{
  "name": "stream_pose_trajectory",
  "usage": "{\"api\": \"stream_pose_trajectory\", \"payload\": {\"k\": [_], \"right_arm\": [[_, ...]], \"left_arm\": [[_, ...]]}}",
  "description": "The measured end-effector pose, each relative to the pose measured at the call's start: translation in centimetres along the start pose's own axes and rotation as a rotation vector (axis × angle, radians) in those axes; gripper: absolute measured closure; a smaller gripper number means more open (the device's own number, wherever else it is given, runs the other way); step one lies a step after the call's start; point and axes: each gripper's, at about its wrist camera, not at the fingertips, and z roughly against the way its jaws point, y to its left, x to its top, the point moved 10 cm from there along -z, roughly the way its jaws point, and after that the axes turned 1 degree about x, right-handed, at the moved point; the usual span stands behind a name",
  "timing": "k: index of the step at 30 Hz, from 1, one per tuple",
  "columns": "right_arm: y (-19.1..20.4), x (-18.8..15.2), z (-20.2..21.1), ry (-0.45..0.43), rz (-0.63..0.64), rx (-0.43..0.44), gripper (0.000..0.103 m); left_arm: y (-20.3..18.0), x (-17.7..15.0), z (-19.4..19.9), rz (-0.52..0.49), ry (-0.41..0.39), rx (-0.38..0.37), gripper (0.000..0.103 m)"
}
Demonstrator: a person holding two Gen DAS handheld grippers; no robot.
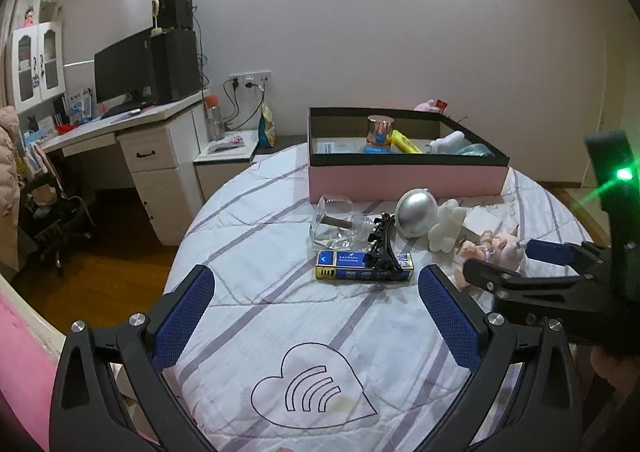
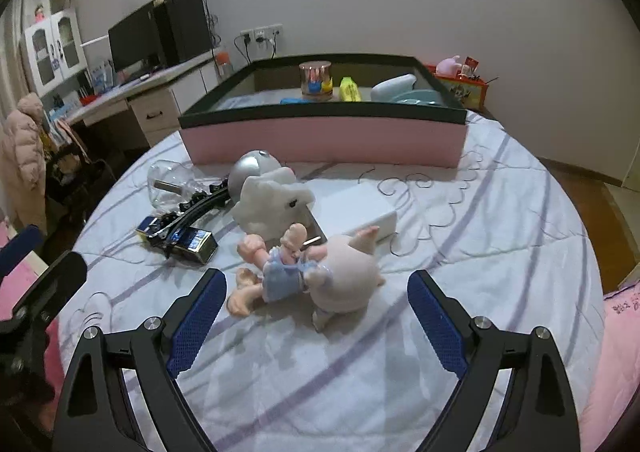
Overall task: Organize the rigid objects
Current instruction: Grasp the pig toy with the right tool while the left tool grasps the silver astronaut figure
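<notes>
A pink doll in a blue dress (image 2: pixel 344 276) lies on the striped bedcover just ahead of my right gripper (image 2: pixel 316 278), whose pads stand wide apart and clear of it. My left gripper (image 1: pixel 316 272) is open over bare cover, short of a blue-and-gold box (image 1: pixel 352 266) with a black hair clip (image 1: pixel 382 248) across it. Behind these lie a glass bottle (image 1: pixel 332 219), a silver ball (image 1: pixel 416 211), a white figurine (image 1: pixel 444 228) and a flat white box (image 2: pixel 356 207). The pink box with a black rim (image 1: pixel 404 177) stands at the back, holding a copper can (image 1: pixel 379 131) and several other items.
The round bed's edge drops to a wooden floor (image 1: pixel 112 272) on the left. A white desk (image 1: pixel 160 147) with a monitor stands beyond it. A pink quilt (image 2: pixel 616 352) lies at the right. An orange box (image 2: pixel 464 87) sits behind the pink box.
</notes>
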Motion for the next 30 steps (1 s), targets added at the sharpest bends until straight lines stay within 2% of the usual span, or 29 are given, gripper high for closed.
{"api": "stream_pose_trajectory", "payload": {"k": [6, 8, 9, 12, 18, 20, 26, 28, 30], "right_arm": [[-0.2, 0.5, -2.3, 0.054, -0.001, 0.001, 0.010], [-0.2, 0.2, -2.5, 0.063, -0.008, 0.032, 0.011], [-0.2, 0.2, -2.3, 0.060, -0.013, 0.048, 0.017], [-0.4, 0.4, -1.7, 0.047, -0.005, 0.072, 0.022], [-3.2, 0.1, 0.1, 0.031, -0.014, 0.038, 0.022], [-4.8, 0.0, 0.5, 0.031, -0.026, 0.027, 0.022], [-9.2, 0.6, 1.5, 0.008, -0.086, 0.015, 0.022], [-10.0, 0.6, 1.6, 0.010, -0.092, 0.021, 0.022], [-10.5, 0.8, 1.6, 0.008, -0.094, 0.035, 0.022]], "left_arm": [[0.2, -0.4, -1.4, 0.003, 0.037, -0.002, 0.000], [0.0, -0.4, -1.7, -0.003, 0.048, -0.006, 0.000], [-0.3, -0.4, -2.0, -0.009, 0.055, -0.007, 0.000], [-0.6, -0.4, -2.6, -0.020, 0.077, -0.001, 0.000], [-2.9, 0.5, -3.7, -0.027, 0.094, -0.031, 0.000], [-4.5, 1.1, -3.9, -0.054, 0.087, -0.045, 0.000], [-8.8, 2.8, -6.0, -0.155, 0.099, -0.024, 0.000], [-10.0, 3.0, -6.9, -0.191, 0.118, -0.046, 0.000], [-10.4, 2.8, -7.9, -0.230, 0.144, -0.034, 0.000]]}}
